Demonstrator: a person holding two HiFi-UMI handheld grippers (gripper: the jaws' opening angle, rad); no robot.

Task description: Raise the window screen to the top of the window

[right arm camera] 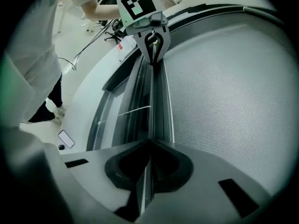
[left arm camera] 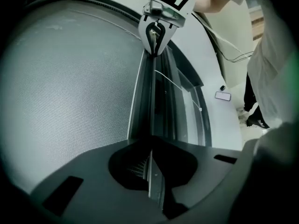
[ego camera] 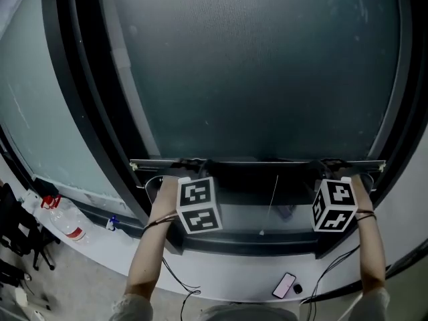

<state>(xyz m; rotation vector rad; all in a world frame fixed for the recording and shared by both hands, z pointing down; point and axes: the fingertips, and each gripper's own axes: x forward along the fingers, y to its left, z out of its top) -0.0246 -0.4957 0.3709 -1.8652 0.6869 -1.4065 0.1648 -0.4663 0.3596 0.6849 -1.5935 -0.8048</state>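
The grey mesh window screen [ego camera: 254, 65] covers the upper window, and its thin bottom bar [ego camera: 261, 160] runs level above the sill. My left gripper [ego camera: 190, 167] is shut on the bar near its left end. My right gripper [ego camera: 334, 167] is shut on it near its right end. In the left gripper view the jaws [left arm camera: 151, 146] pinch the bar [left arm camera: 148, 101], with the mesh [left arm camera: 70, 87] on the left and the right gripper [left arm camera: 154, 41] at the far end. In the right gripper view the jaws [right arm camera: 150, 146] clamp the bar [right arm camera: 156, 101] beside the mesh [right arm camera: 224, 87], with the left gripper [right arm camera: 152, 45] beyond.
Dark window frame rails [ego camera: 87, 99] flank the screen. A thin pull cord [ego camera: 271, 206] hangs below the bar. On the white sill [ego camera: 227, 279] lies a phone [ego camera: 284, 285]. A plastic bottle [ego camera: 63, 223] and dark stands [ego camera: 20, 246] are at lower left. Cables trail from both grippers.
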